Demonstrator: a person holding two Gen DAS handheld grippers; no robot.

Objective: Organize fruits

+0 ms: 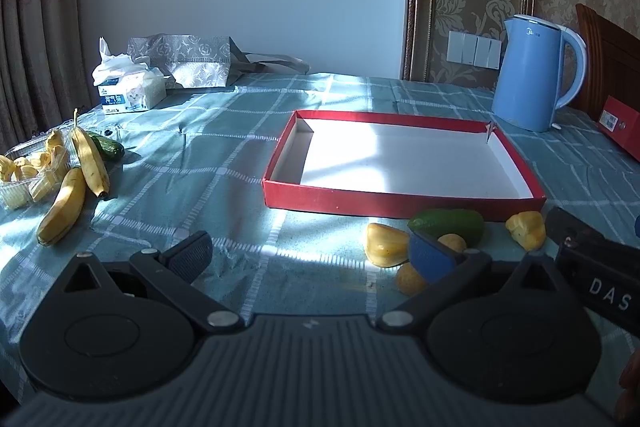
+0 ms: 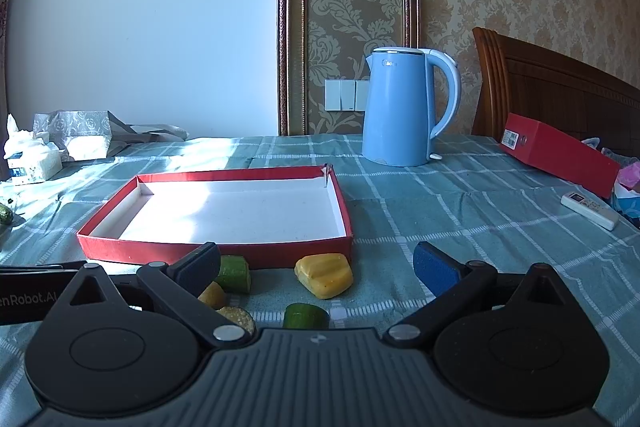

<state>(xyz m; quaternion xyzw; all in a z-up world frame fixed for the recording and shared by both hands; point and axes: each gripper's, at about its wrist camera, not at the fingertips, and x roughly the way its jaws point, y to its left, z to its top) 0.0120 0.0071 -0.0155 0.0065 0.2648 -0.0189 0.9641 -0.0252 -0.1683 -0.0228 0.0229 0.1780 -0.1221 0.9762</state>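
1. On the checked teal tablecloth [image 1: 224, 163], seen from the left wrist, a shallow red box lid [image 1: 400, 197] with a white inside lies ahead, nothing in it. The left gripper [image 1: 310, 253] has its fingers spread wide apart, holding nothing.
2. Just in front of the lid's near wall lie a green cucumber piece [image 1: 448, 223] and yellow jackfruit pods: one pod [image 1: 386, 245] left of it, another [image 1: 526, 229] to the right, both apart from the lid.
3. Far left, two bananas [image 1: 78, 183] rest beside a clear plastic tray of jackfruit [image 1: 28, 175], with a whole cucumber [image 1: 108, 147] just behind them. A tissue pack [image 1: 130, 89] and a blue kettle [image 1: 530, 75] stand further back.
4. From the right wrist, the right gripper [image 2: 316, 265] is likewise wide apart and holds nothing. Between its fingers lies a jackfruit pod [image 2: 324, 275], just short of the red lid [image 2: 216, 247].
5. A cut cucumber chunk [image 2: 234, 273] sits beside the left finger, and another chunk [image 2: 306, 315] lies nearer the camera. The kettle [image 2: 400, 107] stands behind the lid; a red carton [image 2: 560, 151] and a white remote [image 2: 590, 210] lie to the right.
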